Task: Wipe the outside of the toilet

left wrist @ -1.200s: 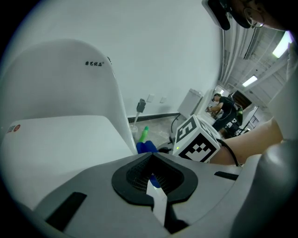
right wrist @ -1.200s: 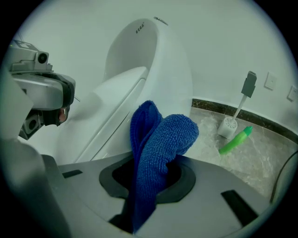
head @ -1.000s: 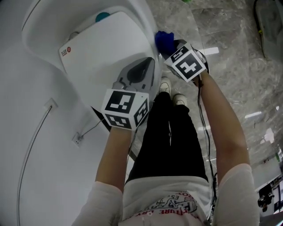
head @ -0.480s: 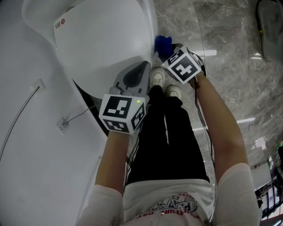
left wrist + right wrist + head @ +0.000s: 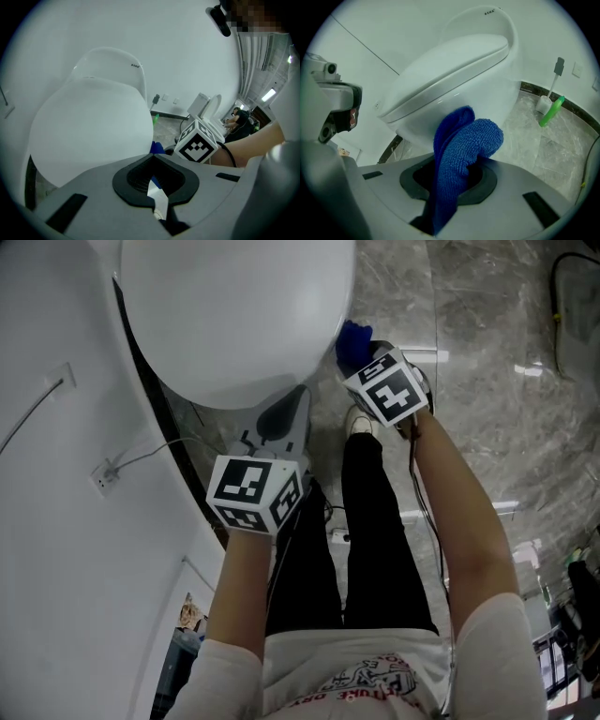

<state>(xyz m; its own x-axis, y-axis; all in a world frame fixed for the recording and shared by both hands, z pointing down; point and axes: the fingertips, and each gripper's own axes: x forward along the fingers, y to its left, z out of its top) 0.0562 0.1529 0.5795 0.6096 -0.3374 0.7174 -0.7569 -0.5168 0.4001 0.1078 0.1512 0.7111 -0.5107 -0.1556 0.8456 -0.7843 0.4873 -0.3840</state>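
White toilet, lid down, stood against a white wall on a grey marble floor; a green bottle stood on the floor by the far wall. Right gripper had its jaws clamped on a folded blue cloth, held just beside the bowl's right side, contact not clear. Left gripper was near the bowl's front, jaws nearly together with nothing between.

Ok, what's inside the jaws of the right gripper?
A blue cloth, folded over and pinched in the jaws of the right gripper. Its fluffy end sticks out toward the toilet. Its lower end disappears down between the jaws, so how long it is can't be seen.
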